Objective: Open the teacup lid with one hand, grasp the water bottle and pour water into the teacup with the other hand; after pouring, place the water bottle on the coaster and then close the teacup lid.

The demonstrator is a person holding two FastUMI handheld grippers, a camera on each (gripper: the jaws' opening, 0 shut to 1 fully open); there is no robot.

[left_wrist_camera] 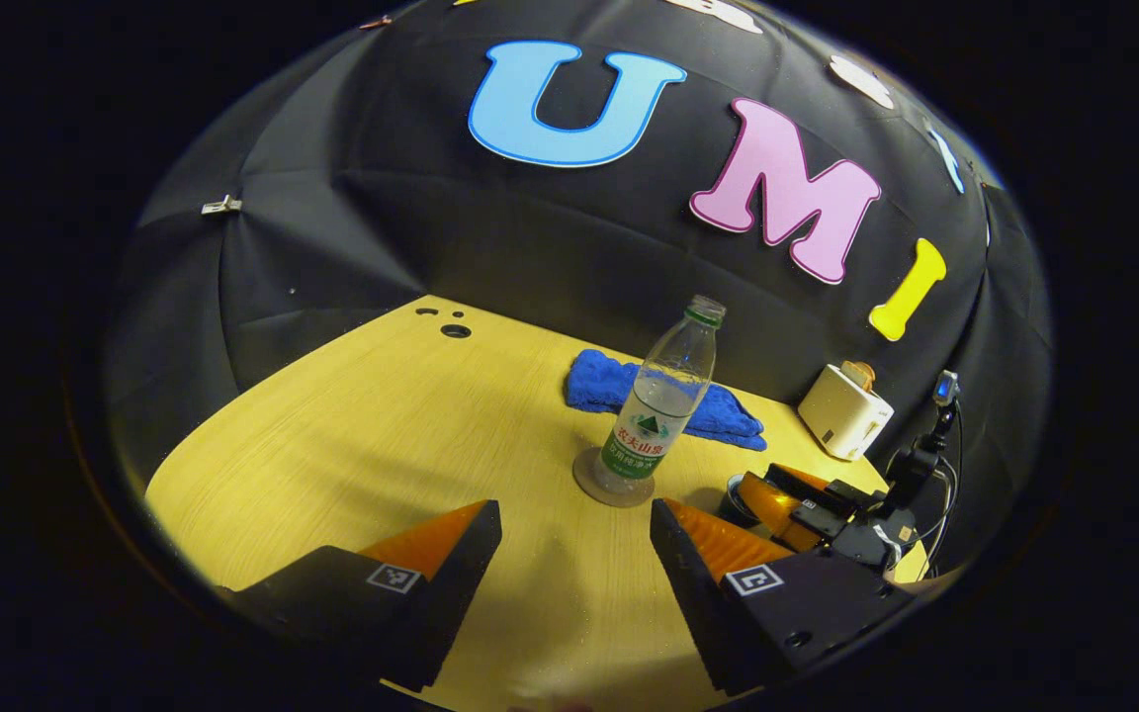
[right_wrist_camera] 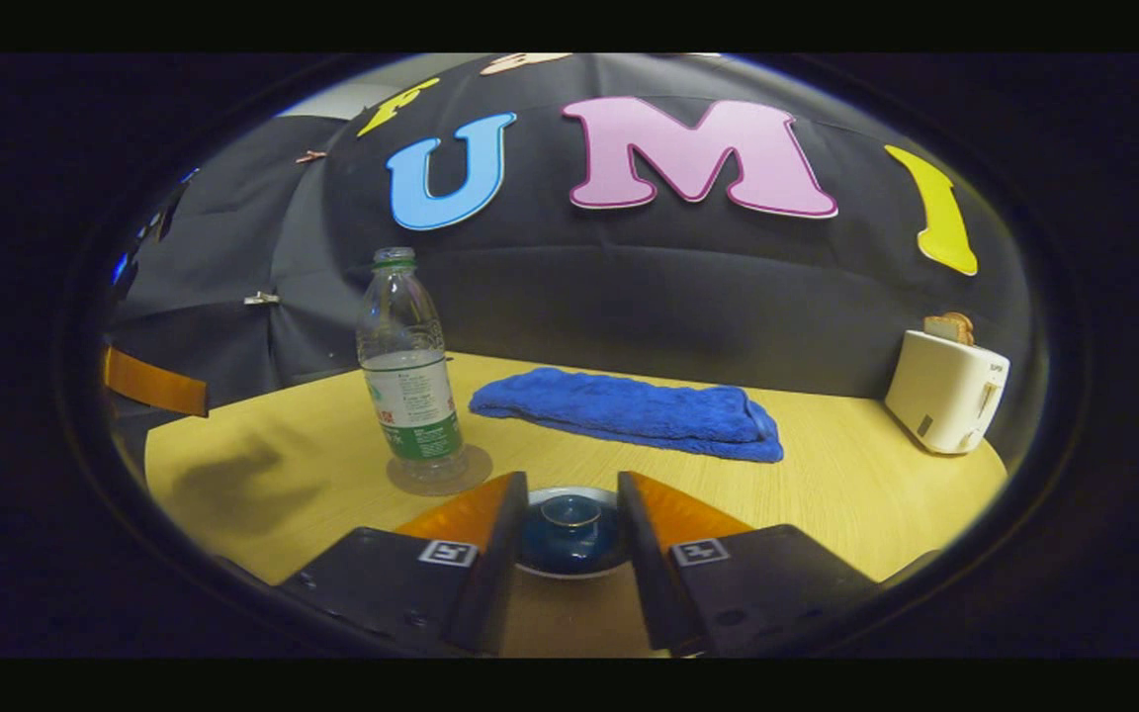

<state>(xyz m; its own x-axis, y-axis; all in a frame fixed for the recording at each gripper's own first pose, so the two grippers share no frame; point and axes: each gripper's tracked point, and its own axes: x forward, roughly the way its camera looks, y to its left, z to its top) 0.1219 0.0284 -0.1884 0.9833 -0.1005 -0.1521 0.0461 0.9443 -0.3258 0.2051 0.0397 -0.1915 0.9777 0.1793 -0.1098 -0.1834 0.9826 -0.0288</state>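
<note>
The water bottle (left_wrist_camera: pixel 658 400) is stood upright on the coaster (left_wrist_camera: pixel 613 484), mid-desk, just ahead of the blue towel (left_wrist_camera: pixel 663 400); its green label can't be read off. The left gripper (left_wrist_camera: pixel 576 534) is held wide open, nothing in it, with bare desk (left_wrist_camera: pixel 352 435) around. The right gripper (right_wrist_camera: pixel 569 534) is spread either side of the teacup lid (right_wrist_camera: pixel 570 512), contact can't be told. A toaster (right_wrist_camera: pixel 945 391) is parked by the right edge.

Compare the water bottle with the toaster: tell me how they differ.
The water bottle is clear plastic, tall and narrow; the toaster is opaque, pale and boxy. The bottle stands on a round coaster near the table's middle; the toaster sits straight on the table by its far right edge. The bottle's top has a green cap; the toaster's top shows toast sticking out. Both stand upright, untouched.
</note>
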